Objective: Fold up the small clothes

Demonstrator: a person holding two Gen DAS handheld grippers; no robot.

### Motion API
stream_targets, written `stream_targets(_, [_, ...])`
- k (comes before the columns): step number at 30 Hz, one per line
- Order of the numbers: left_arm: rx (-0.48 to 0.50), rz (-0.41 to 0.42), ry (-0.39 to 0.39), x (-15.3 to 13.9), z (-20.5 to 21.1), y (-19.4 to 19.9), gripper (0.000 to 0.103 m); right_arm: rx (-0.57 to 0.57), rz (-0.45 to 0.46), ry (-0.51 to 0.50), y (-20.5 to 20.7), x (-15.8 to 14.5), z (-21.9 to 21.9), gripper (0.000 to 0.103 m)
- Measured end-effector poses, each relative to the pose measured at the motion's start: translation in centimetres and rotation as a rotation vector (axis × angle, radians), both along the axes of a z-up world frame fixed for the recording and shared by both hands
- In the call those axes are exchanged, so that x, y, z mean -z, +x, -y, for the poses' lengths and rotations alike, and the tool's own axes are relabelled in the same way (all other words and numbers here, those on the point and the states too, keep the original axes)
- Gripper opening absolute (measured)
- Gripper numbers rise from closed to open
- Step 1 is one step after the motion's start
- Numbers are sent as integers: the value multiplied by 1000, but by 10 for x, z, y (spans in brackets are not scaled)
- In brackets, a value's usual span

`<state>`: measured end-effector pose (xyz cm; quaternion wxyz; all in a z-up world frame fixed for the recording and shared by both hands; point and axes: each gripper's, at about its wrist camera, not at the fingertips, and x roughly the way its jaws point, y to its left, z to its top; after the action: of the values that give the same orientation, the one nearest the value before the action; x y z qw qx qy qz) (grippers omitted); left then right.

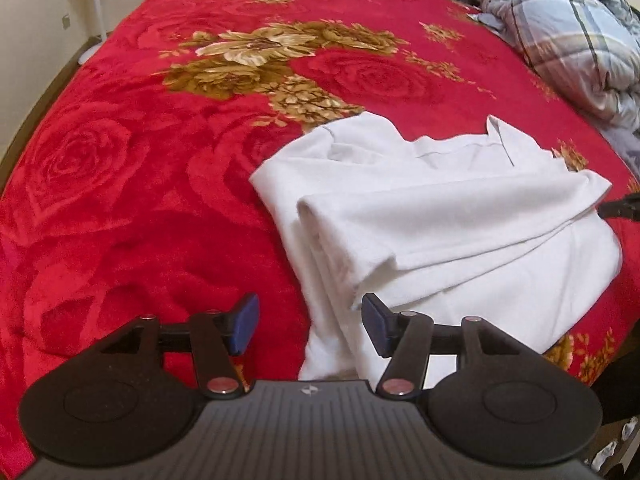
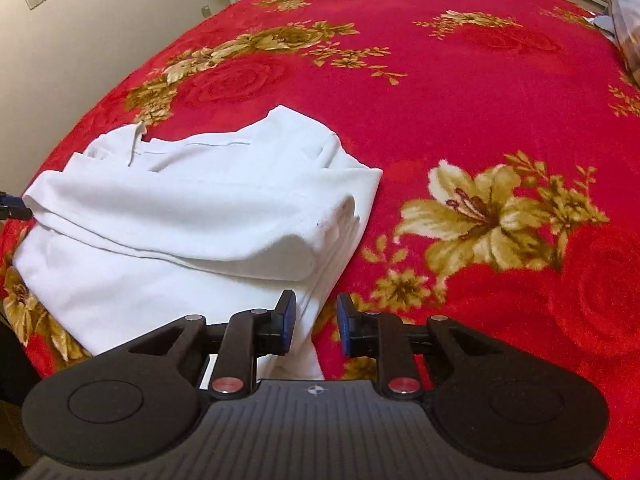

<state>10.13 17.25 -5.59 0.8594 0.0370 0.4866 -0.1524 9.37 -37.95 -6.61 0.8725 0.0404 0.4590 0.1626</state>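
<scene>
Folded white cotton garment (image 1: pixel 460 216) on red floral plush blanket (image 1: pixel 140 160).
Left claw (image 1: pixel 310 326) and right claw (image 2: pixel 316 324) both spread, empty (at garment's near edge).

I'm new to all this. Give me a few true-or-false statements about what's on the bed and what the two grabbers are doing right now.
1. The white garment lies partly folded on a red blanket with gold flowers. True.
2. The left gripper is clamped on the garment. False: its jaws stand apart, and nothing is pinched between them.
3. The right gripper is at the garment's near edge, jaws slightly apart. True.
4. The garment is blue with stripes. False: it is plain white; the checked bedding is a separate heap at the far corner.
5. The garment hangs off the floor fan. False: it rests on the bed.
</scene>
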Motion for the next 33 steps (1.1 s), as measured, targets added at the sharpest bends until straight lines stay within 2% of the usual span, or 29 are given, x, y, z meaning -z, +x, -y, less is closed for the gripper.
stream_targets(4, [22, 54, 7, -7, 10, 6, 57, 15, 10, -8, 10, -2, -5, 23])
stream_targets(5, [21, 68, -11, -10, 12, 7, 40, 19, 18, -5, 13, -3, -6, 23])
stream_targets(6, [15, 79, -39, -14, 12, 11, 15, 26, 29, 3, 16, -6, -6, 23])
stream_targets(7, [-3, 87, -60, -17, 10, 16, 8, 39, 45, 18, 20, -10, -6, 23])
stream_targets(9, [-53, 104, -87, -23, 9, 24, 7, 70, 74, 53, 28, -16, -5, 16])
stream_targets(10, [-86, 110, -111, -25, 6, 30, 7, 97, 96, 81, 33, -20, -4, 7])
stream_targets(12, [-152, 117, -163, -29, 1, 41, 7, 157, 121, 144, 44, -24, 1, 5])
stream_targets(14, [-245, 114, -234, -32, -11, 52, 9, 238, 132, 207, 54, -26, 8, 5])
stream_targets(17, [-395, 119, -367, -35, -35, 61, 27, 364, 127, 255, 66, -23, 19, 9])
stream_targets(20, [-458, 132, -450, -40, -54, 63, 29, 496, 152, 248, 68, -25, 31, 17])
stream_targets(23, [-446, 117, -417, -39, -56, 65, 30, 542, 176, 264, 67, -28, 44, 22])
stream_targets(24, [-431, 99, -399, -38, -54, 66, 34, 531, 172, 272, 68, -27, 46, 22])
stream_targets(28, [-369, 44, -309, -27, -40, 72, 39, 414, 105, 271, 73, -19, 35, 27])
stream_targets(30, [-340, 35, -277, -21, -33, 73, 45, 358, 72, 240, 76, -13, 25, 30])
stream_targets(33, [-318, 37, -234, -14, -22, 77, 46, 304, 42, 179, 81, -8, 7, 35])
